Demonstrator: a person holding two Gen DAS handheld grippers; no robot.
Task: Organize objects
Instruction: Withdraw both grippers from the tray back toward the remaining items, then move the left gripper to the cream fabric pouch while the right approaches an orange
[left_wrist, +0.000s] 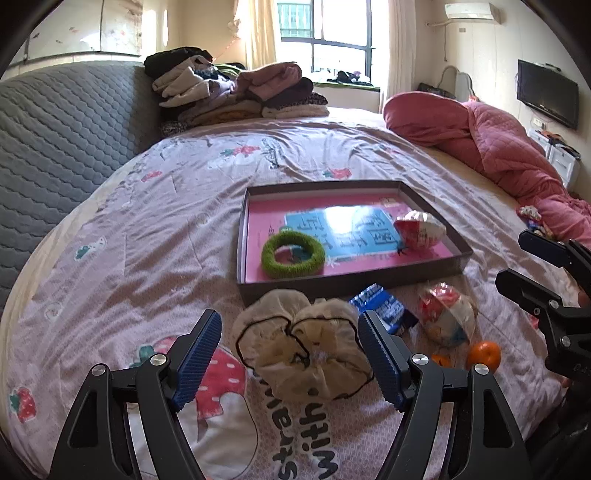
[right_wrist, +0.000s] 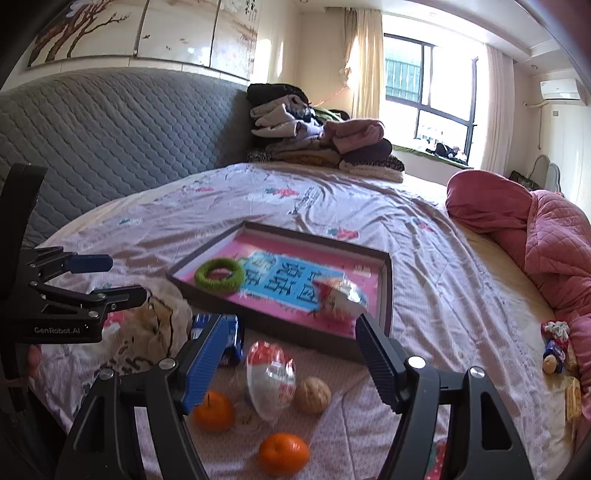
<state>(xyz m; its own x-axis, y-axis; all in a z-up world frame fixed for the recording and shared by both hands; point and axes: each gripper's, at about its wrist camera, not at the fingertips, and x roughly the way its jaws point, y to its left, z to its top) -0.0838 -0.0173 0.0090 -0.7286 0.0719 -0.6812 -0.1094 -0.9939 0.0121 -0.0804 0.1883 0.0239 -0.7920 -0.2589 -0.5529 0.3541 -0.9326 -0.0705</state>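
Note:
A shallow grey tray (left_wrist: 351, 273) with a pink bottom lies on the bed. It holds a green fuzzy ring (left_wrist: 293, 254) and a red-and-white wrapped snack (left_wrist: 421, 229). My left gripper (left_wrist: 290, 356) is open, its jaws on either side of a beige hair net (left_wrist: 303, 354) lying in front of the tray. My right gripper (right_wrist: 291, 360) is open above a wrapped snack (right_wrist: 271, 376), a walnut (right_wrist: 312, 395) and two oranges (right_wrist: 214, 411) (right_wrist: 282, 454). A blue packet (right_wrist: 232, 341) lies beside the tray (right_wrist: 386, 295).
A grey padded headboard (left_wrist: 55, 129) is at the left. Folded clothes (left_wrist: 240, 92) are stacked at the far side. A pink quilt (left_wrist: 498, 147) lies bunched at the right, with small toys (right_wrist: 556, 347) by it. The bed sheet (left_wrist: 147, 240) is bare at the left.

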